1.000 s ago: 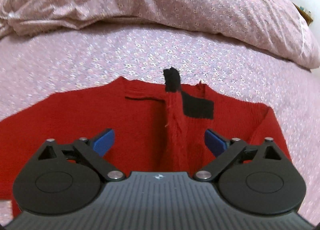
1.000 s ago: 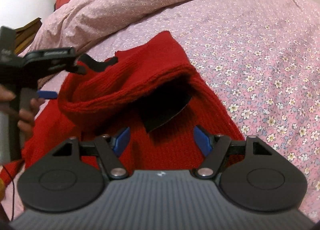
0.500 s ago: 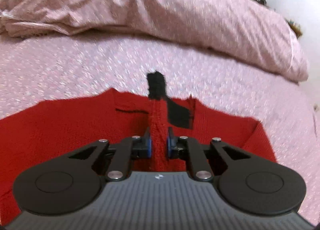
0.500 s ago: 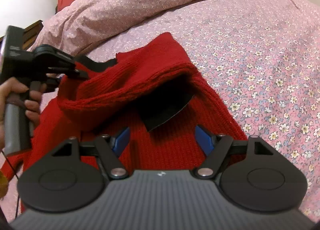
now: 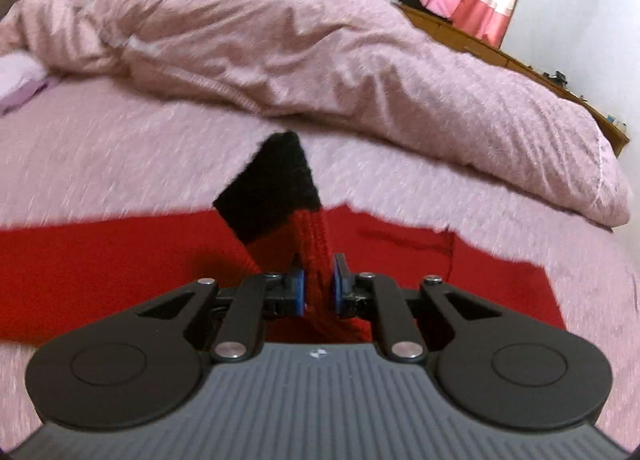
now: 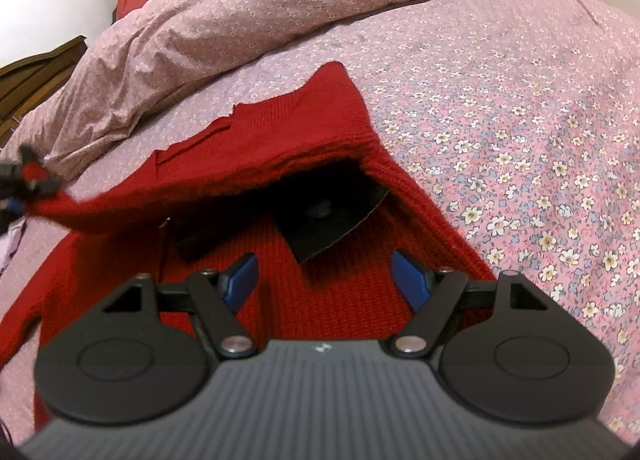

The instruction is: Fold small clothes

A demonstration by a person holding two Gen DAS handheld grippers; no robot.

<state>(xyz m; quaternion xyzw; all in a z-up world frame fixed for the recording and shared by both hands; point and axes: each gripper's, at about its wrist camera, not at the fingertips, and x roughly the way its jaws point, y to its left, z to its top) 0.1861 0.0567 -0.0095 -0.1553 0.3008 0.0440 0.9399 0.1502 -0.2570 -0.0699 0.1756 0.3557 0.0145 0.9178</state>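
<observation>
— Red knit, that was the whole job: a small red sweater (image 6: 328, 284) lay spread on the flowered bedsheet (image 6: 520, 107), just below the heaped quilt (image 5: 320, 43). Why was one part of it up in the air?

— Because the left gripper (image 5: 318, 288) had its jaws nearly closed on a ridge of the red knit, pinching it between the blue pads (image 5: 298, 292). The black cuff (image 5: 272, 187) stood up just beyond them, so I judged that a sleeve was being drawn across the body to make a fold.

— And the right gripper (image 6: 324, 274)?

— It hung over the sweater's body with its jaws wide and easing a little wider, nothing pressed between them; probably waiting to pin or smooth the cloth.

— What couldn't you make out?

— The left wrist view was smeared with motion, so the knit's edges blurred. In the right wrist view the left gripper showed only as a dark blur at the frame's edge. The raised fold shadowed a black patch (image 6: 332, 219) beneath it, and the sweater's near hem was hidden behind the gripper bodies.
</observation>
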